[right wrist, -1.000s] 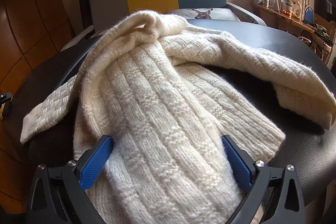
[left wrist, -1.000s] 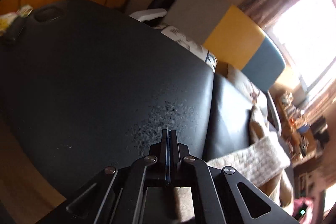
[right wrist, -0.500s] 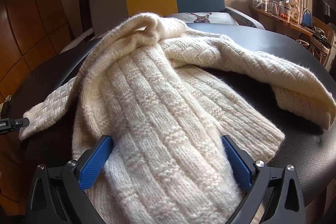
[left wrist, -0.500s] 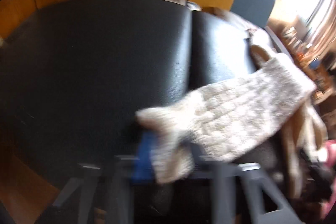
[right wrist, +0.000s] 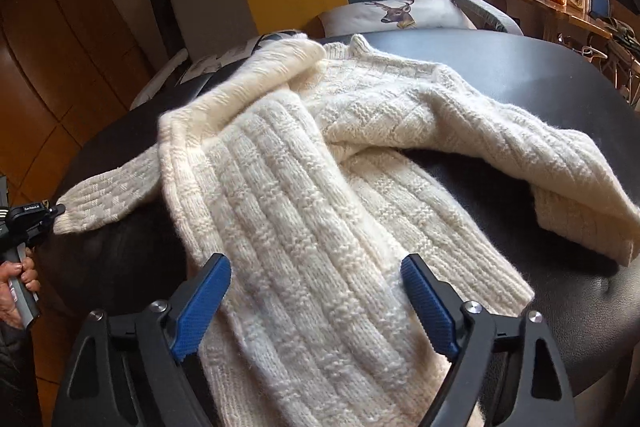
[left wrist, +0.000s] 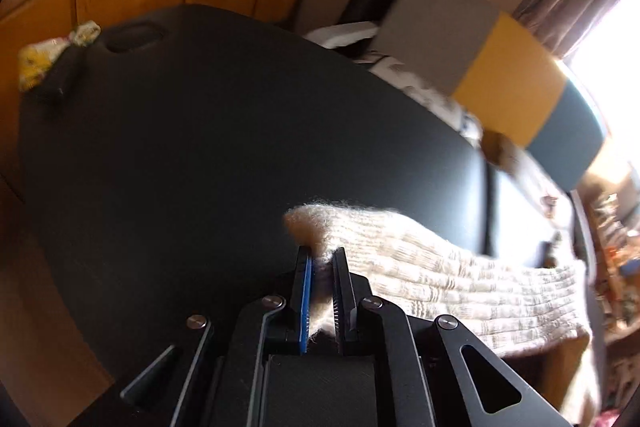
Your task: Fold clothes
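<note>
A black padded table (right wrist: 540,67) with a leather-like top fills most of both views. In the right wrist view a cream knit sweater (right wrist: 304,195) lies crumpled across it, one sleeve (right wrist: 108,199) reaching toward the left edge of the frame, the other draped at the right. In the left wrist view an oval hole (left wrist: 134,37) sits in the table's upper-left end.
</note>
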A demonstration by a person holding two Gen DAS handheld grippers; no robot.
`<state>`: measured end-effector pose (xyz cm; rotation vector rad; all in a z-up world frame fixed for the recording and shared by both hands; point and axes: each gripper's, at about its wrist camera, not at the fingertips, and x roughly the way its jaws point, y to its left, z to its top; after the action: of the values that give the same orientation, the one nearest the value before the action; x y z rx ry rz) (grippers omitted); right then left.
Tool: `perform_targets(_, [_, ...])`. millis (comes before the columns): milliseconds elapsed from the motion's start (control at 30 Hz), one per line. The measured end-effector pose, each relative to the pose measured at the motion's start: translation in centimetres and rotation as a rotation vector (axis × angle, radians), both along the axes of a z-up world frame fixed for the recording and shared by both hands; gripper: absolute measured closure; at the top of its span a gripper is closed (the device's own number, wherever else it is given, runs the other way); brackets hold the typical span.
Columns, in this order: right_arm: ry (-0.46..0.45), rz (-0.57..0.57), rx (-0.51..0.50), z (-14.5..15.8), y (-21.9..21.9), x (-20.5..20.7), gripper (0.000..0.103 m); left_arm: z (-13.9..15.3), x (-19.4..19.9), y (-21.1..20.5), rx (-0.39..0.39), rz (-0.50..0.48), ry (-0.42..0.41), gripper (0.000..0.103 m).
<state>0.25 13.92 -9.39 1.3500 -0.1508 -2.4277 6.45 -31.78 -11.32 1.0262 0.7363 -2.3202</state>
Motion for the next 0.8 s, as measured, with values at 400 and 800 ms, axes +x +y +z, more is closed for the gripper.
perform_targets(400, [-0.078,0.011,-0.032,-1.7,-0.2,-0.8,0.010,1.1,6.4,-6.0,0.195,0.184,0.027,0.075])
perform_targets(800, [-0.060,-0.088,-0.176,0.1,7.2,2.1,0.011,-2.2,1.2,23.6,0.715,-0.722,-0.017,0.064])
